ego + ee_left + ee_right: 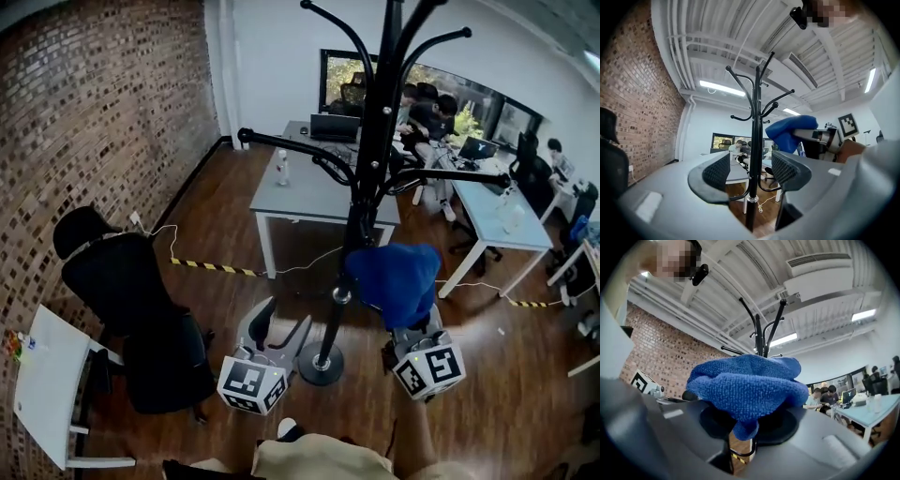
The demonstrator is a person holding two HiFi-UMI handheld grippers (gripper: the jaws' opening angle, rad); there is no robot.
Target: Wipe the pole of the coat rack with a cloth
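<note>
One bunched blue cloth, clamped in right gripper, sits beside black pole; left gripper jaws apart.

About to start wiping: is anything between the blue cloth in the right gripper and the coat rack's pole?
Nothing visible does. The right gripper holds the blue cloth close beside the pole, with no other thing between them. The open left gripper sits lower, on the pole's other side.
</note>
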